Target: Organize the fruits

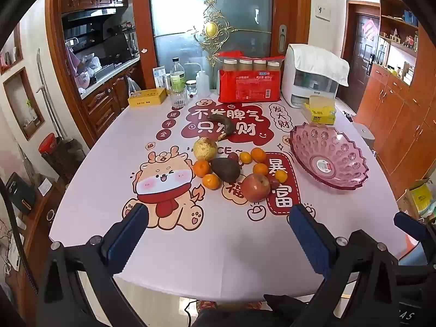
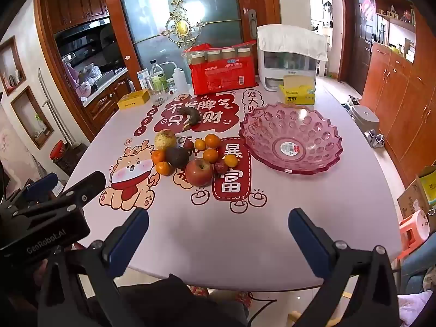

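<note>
Both claws wide above bruised, dark-skinned fruits (image 1: 231, 163) beside pink bowl (image 1: 354, 169)

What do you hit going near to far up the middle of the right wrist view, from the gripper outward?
right gripper → apple → avocado → pear → banana → red pack of jars. The tangerines sit at mixed depths around these, so they are left out.

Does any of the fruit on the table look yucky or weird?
Yes. The banana lying alone behind the fruit pile is almost black instead of yellow, so it looks overripe. The pear has brownish speckles on its skin. Nothing is spilled, and the pink bowl stands upright with no fruit in it.
</note>
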{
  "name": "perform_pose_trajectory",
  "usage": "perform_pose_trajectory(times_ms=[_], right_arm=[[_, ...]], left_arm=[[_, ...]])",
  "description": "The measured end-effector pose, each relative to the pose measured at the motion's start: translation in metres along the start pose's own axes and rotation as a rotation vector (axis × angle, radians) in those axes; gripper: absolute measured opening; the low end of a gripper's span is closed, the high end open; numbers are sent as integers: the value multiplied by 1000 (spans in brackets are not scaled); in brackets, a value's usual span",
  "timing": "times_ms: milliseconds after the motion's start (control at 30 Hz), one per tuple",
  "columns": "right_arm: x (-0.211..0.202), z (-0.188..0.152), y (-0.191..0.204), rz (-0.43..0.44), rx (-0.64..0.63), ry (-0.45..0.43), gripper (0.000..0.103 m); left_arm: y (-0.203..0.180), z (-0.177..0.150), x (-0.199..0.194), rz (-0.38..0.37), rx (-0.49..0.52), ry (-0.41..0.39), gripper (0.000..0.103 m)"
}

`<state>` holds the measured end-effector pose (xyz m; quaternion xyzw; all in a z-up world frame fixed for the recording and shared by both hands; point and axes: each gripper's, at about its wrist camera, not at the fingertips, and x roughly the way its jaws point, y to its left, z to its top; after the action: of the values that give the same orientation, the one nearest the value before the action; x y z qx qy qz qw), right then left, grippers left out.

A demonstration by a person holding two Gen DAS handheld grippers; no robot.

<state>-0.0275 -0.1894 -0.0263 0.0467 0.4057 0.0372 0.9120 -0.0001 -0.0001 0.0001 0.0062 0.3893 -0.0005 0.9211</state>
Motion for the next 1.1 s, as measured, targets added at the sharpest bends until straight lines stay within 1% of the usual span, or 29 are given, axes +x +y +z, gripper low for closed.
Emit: perform_pose_trajectory(times_ms=[1100], right_arm=[[6, 7, 4, 1, 7, 7, 103]], left_arm=[[0, 0, 0, -6, 7, 1, 102]])
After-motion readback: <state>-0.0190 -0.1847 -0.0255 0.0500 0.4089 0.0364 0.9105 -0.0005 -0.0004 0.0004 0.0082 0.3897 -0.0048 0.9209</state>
